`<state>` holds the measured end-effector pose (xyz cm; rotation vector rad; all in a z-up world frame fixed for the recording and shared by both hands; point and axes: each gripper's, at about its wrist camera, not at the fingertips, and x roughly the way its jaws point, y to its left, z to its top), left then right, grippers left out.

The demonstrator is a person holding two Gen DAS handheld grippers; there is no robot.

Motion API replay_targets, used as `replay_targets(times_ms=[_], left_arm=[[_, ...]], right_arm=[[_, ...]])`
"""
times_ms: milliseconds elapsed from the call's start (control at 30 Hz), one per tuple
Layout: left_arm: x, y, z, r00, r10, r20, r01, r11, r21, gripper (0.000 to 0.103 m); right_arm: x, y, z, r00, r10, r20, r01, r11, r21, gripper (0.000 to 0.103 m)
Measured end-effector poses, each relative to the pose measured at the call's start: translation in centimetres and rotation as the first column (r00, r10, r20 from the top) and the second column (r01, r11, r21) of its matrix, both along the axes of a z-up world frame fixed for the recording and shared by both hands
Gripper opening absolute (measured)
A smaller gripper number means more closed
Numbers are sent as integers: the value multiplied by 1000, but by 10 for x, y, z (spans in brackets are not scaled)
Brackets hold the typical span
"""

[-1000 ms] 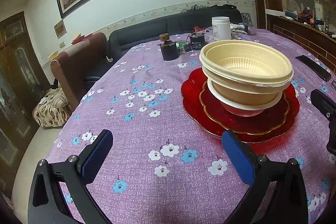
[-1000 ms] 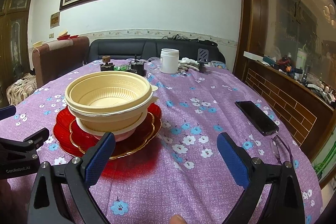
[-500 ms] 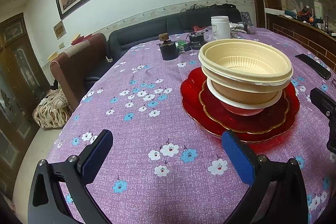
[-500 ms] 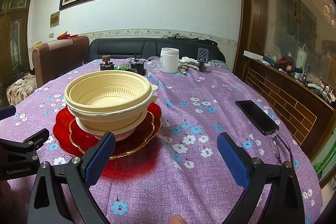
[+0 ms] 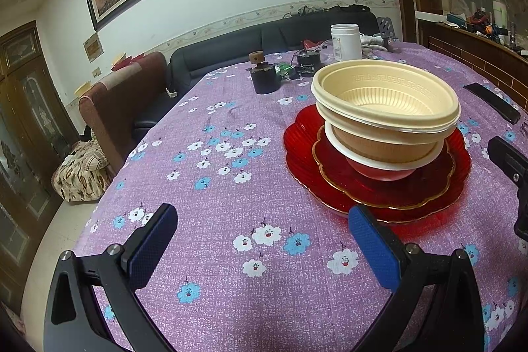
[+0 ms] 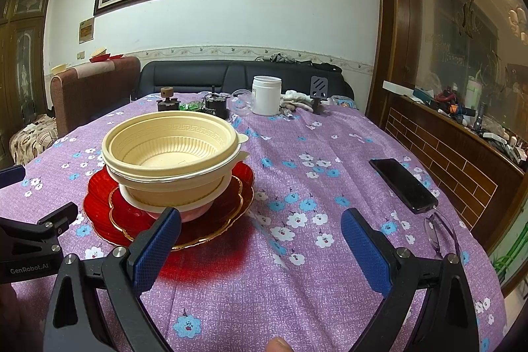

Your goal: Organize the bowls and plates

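A stack stands on the purple flowered tablecloth: a large red plate (image 5: 297, 150) (image 6: 95, 203) at the bottom, a smaller gold-rimmed red plate (image 5: 333, 164) (image 6: 231, 203) on it, then a red-and-white bowl (image 5: 379, 169) (image 6: 194, 211), and cream bowls (image 5: 386, 108) (image 6: 171, 150) nested on top. My left gripper (image 5: 260, 248) is open and holds nothing, low over the cloth to the stack's front left. My right gripper (image 6: 260, 248) is open too, in front of the stack and a bit to its right.
At the far end of the table stand a white jar (image 6: 266, 94), a dark pot with a wooden knob (image 5: 264, 76), a small black device (image 5: 308, 65) and gloves (image 6: 297, 96). A black phone (image 6: 402, 183) and glasses (image 6: 442, 233) lie at the right. Sofa and armchair behind.
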<state>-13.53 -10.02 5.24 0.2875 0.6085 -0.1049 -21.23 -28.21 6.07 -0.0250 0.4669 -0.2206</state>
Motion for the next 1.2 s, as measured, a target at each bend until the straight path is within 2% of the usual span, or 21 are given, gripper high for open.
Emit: replay_targets(times_ms=[867, 1100, 1200], left_arm=[[7, 6, -3, 999, -12, -37, 12, 1000, -3, 103], [12, 8, 4, 996, -51, -75, 47, 997, -59, 103], [10, 14, 7, 997, -34, -67, 29, 997, -75, 103]], right_arm=[[1, 0, 0, 1000, 2, -5, -2, 1000, -3, 99], [3, 0, -2, 1000, -2, -12, 2, 1000, 2, 99], [3, 0, -2, 1000, -3, -13, 3, 1000, 4, 99]])
